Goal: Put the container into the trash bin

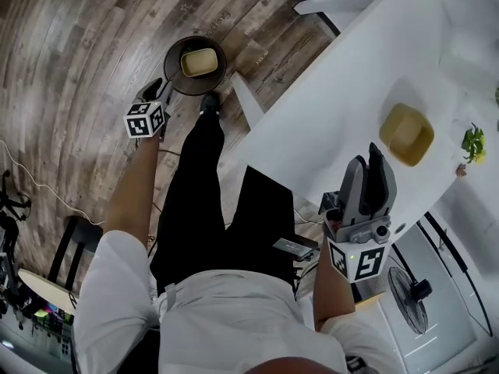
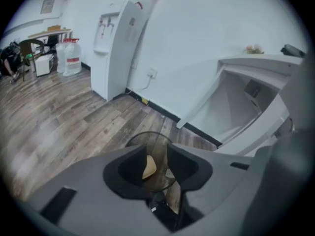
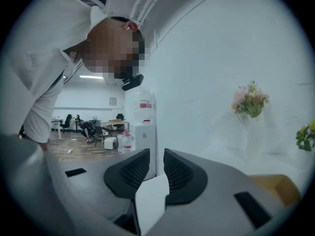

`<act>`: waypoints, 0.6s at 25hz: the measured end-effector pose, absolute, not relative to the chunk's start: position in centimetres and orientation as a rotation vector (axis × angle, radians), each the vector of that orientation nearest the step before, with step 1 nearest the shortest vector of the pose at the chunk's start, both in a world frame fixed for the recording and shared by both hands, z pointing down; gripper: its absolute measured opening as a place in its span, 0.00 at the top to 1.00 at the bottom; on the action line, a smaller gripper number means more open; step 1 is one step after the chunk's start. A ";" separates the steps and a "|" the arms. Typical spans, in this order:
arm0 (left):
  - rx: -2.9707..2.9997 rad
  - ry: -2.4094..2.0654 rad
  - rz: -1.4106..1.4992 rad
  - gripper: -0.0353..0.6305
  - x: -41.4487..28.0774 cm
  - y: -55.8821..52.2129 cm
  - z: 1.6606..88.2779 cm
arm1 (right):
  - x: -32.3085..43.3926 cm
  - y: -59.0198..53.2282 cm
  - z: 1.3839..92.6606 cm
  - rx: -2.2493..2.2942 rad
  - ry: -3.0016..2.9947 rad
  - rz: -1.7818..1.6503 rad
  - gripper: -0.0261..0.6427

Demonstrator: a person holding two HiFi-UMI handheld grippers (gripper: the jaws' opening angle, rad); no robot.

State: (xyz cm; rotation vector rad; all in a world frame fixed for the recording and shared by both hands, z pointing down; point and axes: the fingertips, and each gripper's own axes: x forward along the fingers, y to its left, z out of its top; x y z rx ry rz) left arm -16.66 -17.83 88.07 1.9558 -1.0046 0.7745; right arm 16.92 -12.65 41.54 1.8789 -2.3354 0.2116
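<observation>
A round dark trash bin (image 1: 173, 75) stands on the wooden floor, and a tan container (image 1: 199, 62) lies inside it. My left gripper (image 1: 158, 92) hovers just left of the bin and above it. In the left gripper view my left gripper (image 2: 157, 149) is open with nothing in it, and between the jaws I see the bin (image 2: 147, 134) with the tan container (image 2: 149, 167) below. My right gripper (image 1: 368, 158) is over the white table (image 1: 327, 100), its jaws a narrow gap apart and empty. A second tan container (image 1: 406, 134) sits on the table just beyond it.
The person's black-trousered legs and a shoe (image 1: 209, 104) are beside the bin. A water dispenser (image 2: 118, 48) stands by the wall. On the table are a green plant (image 1: 473, 142) and a vase of flowers (image 3: 251, 102). A fan (image 1: 409, 298) is at lower right.
</observation>
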 end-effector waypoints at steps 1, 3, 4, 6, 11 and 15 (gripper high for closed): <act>2.010 -0.991 0.753 0.74 -16.4 -17.8 85.3 | 17.3 -12.2 40.5 1.899 -2.336 0.234 0.80; 2.124 -0.972 0.684 0.74 -15.5 -18.7 79.4 | 18.2 -11.6 38.1 1.953 -2.352 0.255 0.80; 2.188 -0.967 0.634 0.74 -14.7 -20.0 76.5 | 18.5 -11.5 37.0 1.970 -2.352 0.219 0.80; 2.307 -0.963 0.519 0.74 -13.2 -22.8 70.4 | 19.0 -11.4 35.1 1.978 -2.321 0.100 0.80; 2.490 -0.892 0.290 0.75 -9.9 -25.1 55.7 | 20.9 -9.2 30.6 2.034 -2.269 0.003 0.80; 2.582 -0.726 0.177 0.71 -4.2 -23.3 46.2 | 24.2 -6.8 25.6 2.067 -2.264 -0.075 0.80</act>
